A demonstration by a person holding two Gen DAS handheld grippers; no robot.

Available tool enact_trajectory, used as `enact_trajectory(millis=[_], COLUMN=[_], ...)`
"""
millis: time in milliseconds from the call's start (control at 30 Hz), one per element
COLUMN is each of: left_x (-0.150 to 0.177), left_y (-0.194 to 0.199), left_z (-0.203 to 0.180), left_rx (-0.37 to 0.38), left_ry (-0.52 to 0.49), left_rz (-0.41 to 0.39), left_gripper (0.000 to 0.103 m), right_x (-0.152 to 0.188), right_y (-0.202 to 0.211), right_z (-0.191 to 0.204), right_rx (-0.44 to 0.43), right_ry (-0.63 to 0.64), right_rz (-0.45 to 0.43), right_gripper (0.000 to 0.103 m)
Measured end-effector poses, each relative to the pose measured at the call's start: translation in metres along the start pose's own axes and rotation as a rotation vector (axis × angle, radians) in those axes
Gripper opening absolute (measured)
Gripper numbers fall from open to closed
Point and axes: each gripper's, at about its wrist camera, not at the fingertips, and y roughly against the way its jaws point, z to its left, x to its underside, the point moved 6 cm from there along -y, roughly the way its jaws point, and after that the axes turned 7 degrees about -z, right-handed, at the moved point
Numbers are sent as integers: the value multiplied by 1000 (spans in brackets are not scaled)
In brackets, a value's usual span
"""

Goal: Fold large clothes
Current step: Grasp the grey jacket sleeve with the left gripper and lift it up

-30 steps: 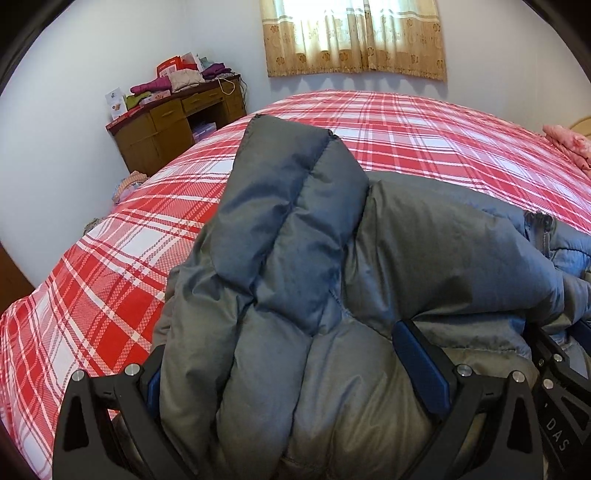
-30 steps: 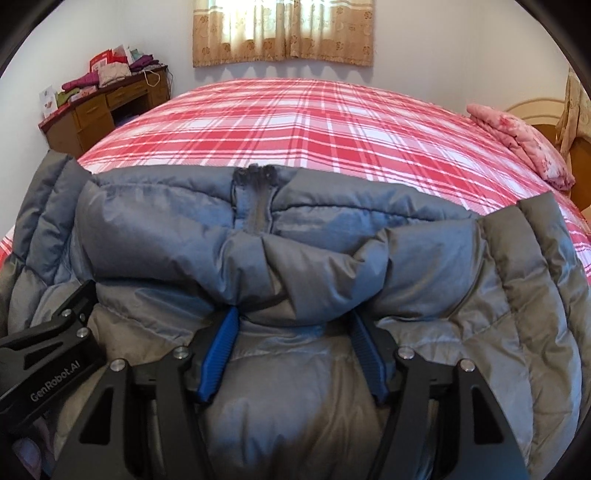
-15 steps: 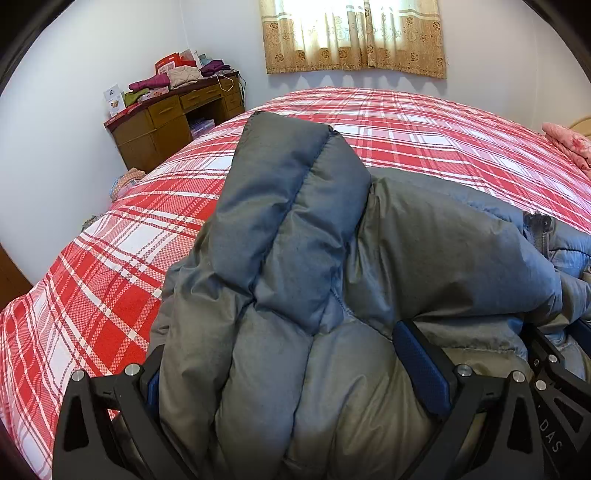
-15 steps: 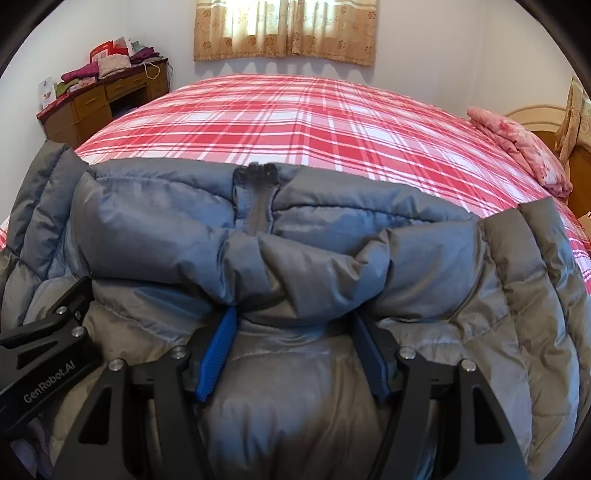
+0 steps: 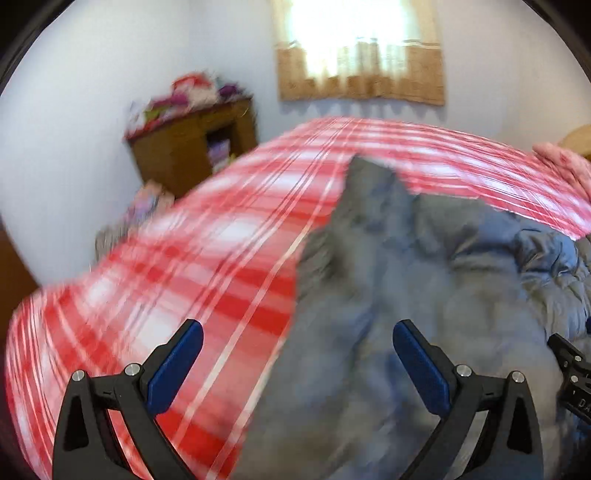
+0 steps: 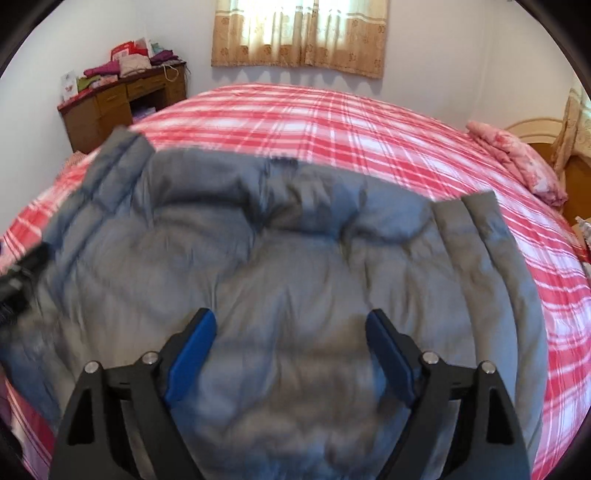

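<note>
The left tool is let go, with its blue pads spread wide and nothing pinched between them. Under it, at about 9 o'clock in the left wrist view, is the red plaid bed. The edge of the gray puffy jacket runs just under the tool's right pad. That view is very blurry, so I can't be sure if the pad brushes the cloth.

At 11 o'clock, against the wall, there is a brown desk with piles of clothes on top. At 12 o'clock a curtain hangs over a bright window.

The jacket lies on the near side of the bed, folded into a fat bundle. One sleeve sticks out at 10 o'clock and the other at 2 o'clock in the right wrist view.

The right tool hangs over the middle of the jacket. Its jaws are opening, and the pads do not squeeze the cloth. The jacket is under them, not held.

At 3 o'clock a pink pillow sits at the far edge of the bed.

The jacket looks soft, puffy and light, and I think its smooth shell may be slippery. It will likely puff back up when let go. A good place to grab is a thick stitched edge, like a sleeve end or the hem, not the smooth fat middle.
</note>
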Motion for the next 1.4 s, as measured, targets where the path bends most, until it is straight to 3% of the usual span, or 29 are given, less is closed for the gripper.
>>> enact_trajectory(millis=[100,233,367,467,533,633,700,733,767,800,867,933,1200,1333,1400], left_x=[25,48,53,55,58,58,53,51,49,48,49,48,54,56,46], left_y=[-6,-9,-10,1,10,-1,-4,-6,-7,-7,-6,-2,27,43,60], left_z=[20,26,20,26,27,18,14,11,6,2,-7,-8,28,57,66], left_rx=[13,105,144,189,222,206,200,216,253,289,353,354,353,302,275], left_ry=[90,217,255,314,338,303,289,283,281,282,295,297,364,397,382], left_rz=[70,110,128,112,90,100,75,74,73,78,86,72,53,42,2], left_gripper=[102,102,102,102,102,101,94,83,63,53,24,16,9,8,8], right_x=[15,18,16,20,29,46,52,53,53,52,52,52,59,59,55], right_y=[-8,-14,-8,25,41,39,28,24,20,18,18,19,35,46,61], right_z=[7,9,4,-3,3,12,14,12,12,13,14,15,36,58,53], right_rx=[40,53,23,-13,-13,10,27,28,28,28,30,41,50,-59,-117], right_ry=[26,42,22,-43,-18,35,52,56,53,51,51,59,72,94,67], right_rz=[-11,-3,16,-14,-38,-36,-46,-44,-38,-32,-27,-31,-49,-68,-81], right_gripper=[87,88,87,87,90,90,93,94,95,95,95,95,94,94,86])
